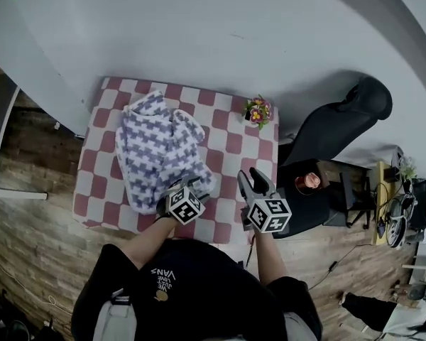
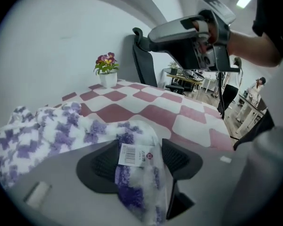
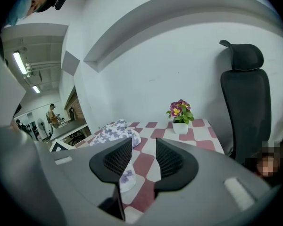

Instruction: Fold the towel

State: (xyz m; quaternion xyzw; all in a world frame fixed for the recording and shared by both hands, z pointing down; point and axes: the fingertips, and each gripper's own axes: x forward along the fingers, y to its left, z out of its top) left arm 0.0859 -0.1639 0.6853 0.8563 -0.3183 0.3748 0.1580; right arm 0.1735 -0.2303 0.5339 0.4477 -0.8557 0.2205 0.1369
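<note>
A purple-and-white patterned fluffy towel [image 1: 160, 155] lies rumpled on the left of the red-and-white chequered table [image 1: 231, 142]. Its near corner (the one bearing a white barcode label [image 2: 134, 155]) sits loosely between the left gripper's [image 1: 187, 184] wide-parted jaws. The right gripper [image 1: 254, 182] hovers beside it, jaws apart and empty.

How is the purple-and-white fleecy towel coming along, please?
Left gripper open, corner of purple-and-white fleecy towel between jaws. Right gripper open, empty. Towel rumpled; nothing blocking.
</note>
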